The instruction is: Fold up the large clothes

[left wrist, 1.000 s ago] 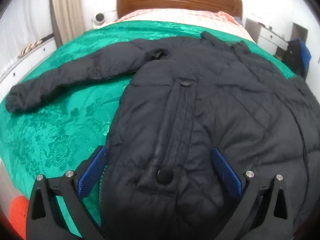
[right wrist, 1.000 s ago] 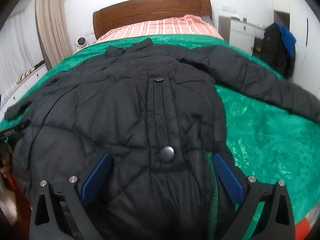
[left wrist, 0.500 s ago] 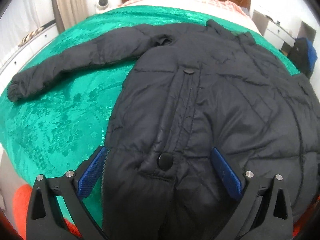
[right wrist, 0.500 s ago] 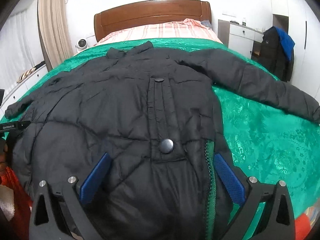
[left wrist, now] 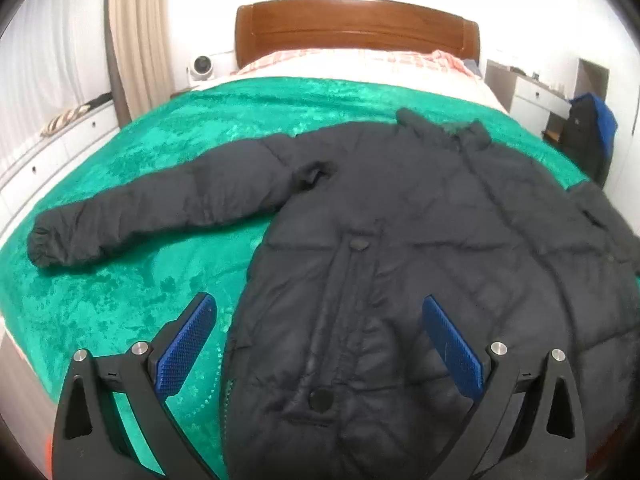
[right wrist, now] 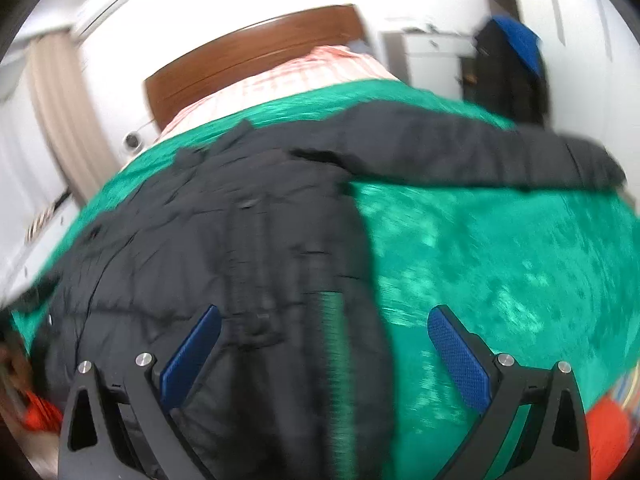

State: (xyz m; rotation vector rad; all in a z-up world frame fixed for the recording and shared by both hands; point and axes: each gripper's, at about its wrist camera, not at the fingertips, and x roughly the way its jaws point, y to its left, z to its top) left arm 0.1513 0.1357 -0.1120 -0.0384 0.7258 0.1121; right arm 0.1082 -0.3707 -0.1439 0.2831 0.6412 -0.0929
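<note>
A large black quilted jacket lies flat on a green bedspread, collar toward the headboard and hem at the near edge. Its left sleeve stretches out across the green cover. In the blurred right wrist view the same jacket fills the left half, and its other sleeve reaches right. My left gripper hangs open above the hem, with nothing between its blue pads. My right gripper is open too, over the jacket's right front edge and green zipper.
A wooden headboard and a striped pink sheet lie beyond the bedspread. A dark garment with a blue part hangs at the right by white drawers. Curtains and a low white cabinet stand to the left.
Both grippers have pulled back and lifted from the hem. The left view now takes in the headboard again. The right gripper has swung right and tilted, which blurs its view.
</note>
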